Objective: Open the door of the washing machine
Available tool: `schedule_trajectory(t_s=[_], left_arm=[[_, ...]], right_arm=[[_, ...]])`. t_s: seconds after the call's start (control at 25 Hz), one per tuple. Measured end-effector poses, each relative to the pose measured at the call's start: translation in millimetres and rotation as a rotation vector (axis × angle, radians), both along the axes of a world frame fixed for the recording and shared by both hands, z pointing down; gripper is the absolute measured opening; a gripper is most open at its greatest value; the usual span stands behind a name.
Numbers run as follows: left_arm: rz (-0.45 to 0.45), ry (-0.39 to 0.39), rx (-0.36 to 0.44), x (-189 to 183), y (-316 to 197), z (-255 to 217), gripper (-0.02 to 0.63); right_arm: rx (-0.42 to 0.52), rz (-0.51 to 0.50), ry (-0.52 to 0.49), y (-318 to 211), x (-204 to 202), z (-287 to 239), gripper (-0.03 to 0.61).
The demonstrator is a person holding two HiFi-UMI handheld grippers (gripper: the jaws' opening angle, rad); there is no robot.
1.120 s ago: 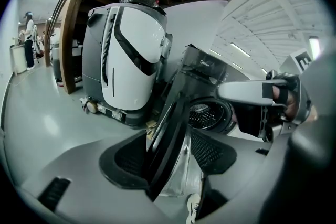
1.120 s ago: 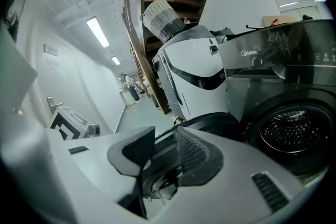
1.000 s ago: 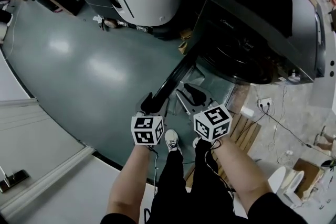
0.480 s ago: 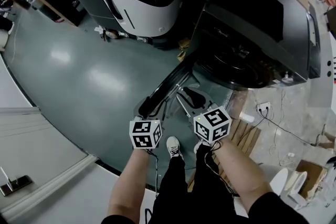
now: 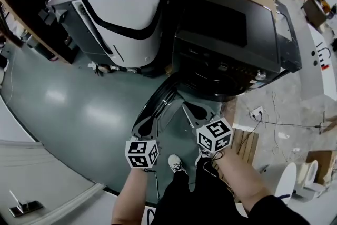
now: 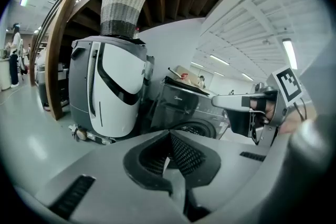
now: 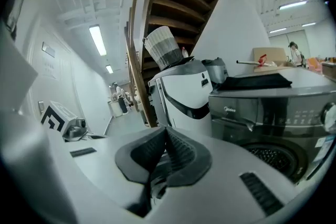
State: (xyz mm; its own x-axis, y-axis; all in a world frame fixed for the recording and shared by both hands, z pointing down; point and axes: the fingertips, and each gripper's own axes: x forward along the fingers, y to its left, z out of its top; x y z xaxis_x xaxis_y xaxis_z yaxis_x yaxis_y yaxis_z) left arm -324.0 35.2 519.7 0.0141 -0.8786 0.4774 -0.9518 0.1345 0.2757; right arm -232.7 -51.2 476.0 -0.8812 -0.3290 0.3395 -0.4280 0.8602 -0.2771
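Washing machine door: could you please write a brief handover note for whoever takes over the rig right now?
Left tool: shut, nothing between its jaws.
Right tool: shut, also empty.
Washing machine: ahead of both tools, beside a white and grey machine.
Door: open, swung out toward the person, with the drum opening exposed.
Done: the door is open and neither tool holds it.
Left: nothing appears to remain of the opening job.
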Motion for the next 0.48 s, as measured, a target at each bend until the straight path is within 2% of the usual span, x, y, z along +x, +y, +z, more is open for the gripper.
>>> schedule_trajectory(t_s=[0.28, 0.48], left_arm=[[0.115, 0.000, 0.066, 65, -10, -54, 0.018], [0.244, 0.013, 0.093, 135, -15, -72, 0.018]], right_arm=[[0.127, 0.061, 0.053, 12, 84, -53, 0.017], [0.138, 0.142, 0.065, 16, 154, -64, 0.017]])
